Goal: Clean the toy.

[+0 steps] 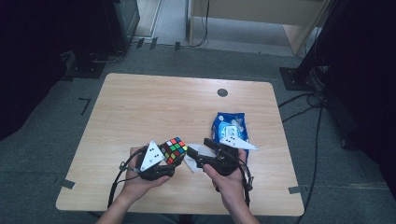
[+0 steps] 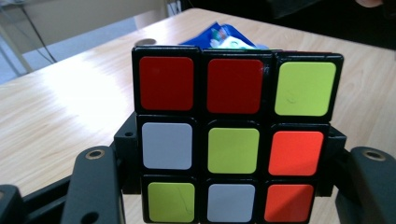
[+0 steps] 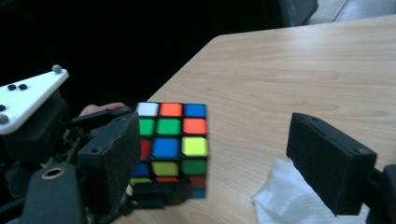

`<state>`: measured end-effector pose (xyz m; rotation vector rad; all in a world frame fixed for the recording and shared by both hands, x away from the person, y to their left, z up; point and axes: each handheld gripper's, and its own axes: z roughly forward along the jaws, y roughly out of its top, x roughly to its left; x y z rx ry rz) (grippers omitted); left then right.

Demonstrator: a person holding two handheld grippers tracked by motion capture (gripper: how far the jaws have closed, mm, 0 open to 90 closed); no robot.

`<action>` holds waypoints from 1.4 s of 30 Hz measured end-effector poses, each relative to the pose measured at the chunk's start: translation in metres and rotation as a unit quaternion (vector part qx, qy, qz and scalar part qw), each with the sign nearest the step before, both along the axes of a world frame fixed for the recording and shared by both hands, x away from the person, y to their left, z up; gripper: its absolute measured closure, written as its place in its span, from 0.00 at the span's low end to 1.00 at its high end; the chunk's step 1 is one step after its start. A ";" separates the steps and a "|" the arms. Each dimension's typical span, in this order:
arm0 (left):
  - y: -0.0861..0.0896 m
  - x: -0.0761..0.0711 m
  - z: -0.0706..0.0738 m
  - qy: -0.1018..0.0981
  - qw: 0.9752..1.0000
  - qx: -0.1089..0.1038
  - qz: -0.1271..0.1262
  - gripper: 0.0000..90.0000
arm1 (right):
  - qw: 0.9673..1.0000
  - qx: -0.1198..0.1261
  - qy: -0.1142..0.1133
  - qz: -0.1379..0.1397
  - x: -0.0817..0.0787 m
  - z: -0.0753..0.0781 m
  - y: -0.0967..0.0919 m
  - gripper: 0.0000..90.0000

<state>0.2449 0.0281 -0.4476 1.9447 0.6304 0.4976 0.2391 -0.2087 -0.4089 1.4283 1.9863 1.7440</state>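
A scrambled Rubik's cube (image 1: pixel 173 150) is held a little above the wooden table (image 1: pixel 154 107), near its front edge. My left gripper (image 1: pixel 169 158) is shut on it, one jaw against each side. The left gripper view faces the cube (image 2: pixel 233 135) head on, showing red, yellow-green, white and orange stickers. Just right of the cube, my right gripper (image 1: pixel 198 153) stands open and points toward it. In the right gripper view the cube (image 3: pixel 170 140) sits beyond the left pad (image 3: pixel 116 154), apart from the right pad (image 3: pixel 331 158). Nothing is gripped between them.
A crumpled white tissue (image 1: pixel 192 163) lies on the table under the right gripper. A blue plastic packet (image 1: pixel 229 128) rests behind the right hand. A small dark round disc (image 1: pixel 222 92) is set in the tabletop near the far edge. Cables and stands surround the table.
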 end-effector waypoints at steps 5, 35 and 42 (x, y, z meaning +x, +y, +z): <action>-0.014 -0.008 0.000 -0.003 1.000 0.008 -0.019 0.38 | 1.000 -0.010 0.002 0.020 -0.004 -0.003 0.014 0.18; -0.026 -0.012 0.001 -0.007 0.999 0.031 -0.027 0.38 | 0.997 -0.075 -0.011 0.005 -0.012 -0.016 0.036 0.37; 0.006 0.011 0.009 0.031 0.999 -0.007 0.007 0.38 | 0.999 -0.009 -0.030 -0.028 -0.008 -0.006 0.011 0.26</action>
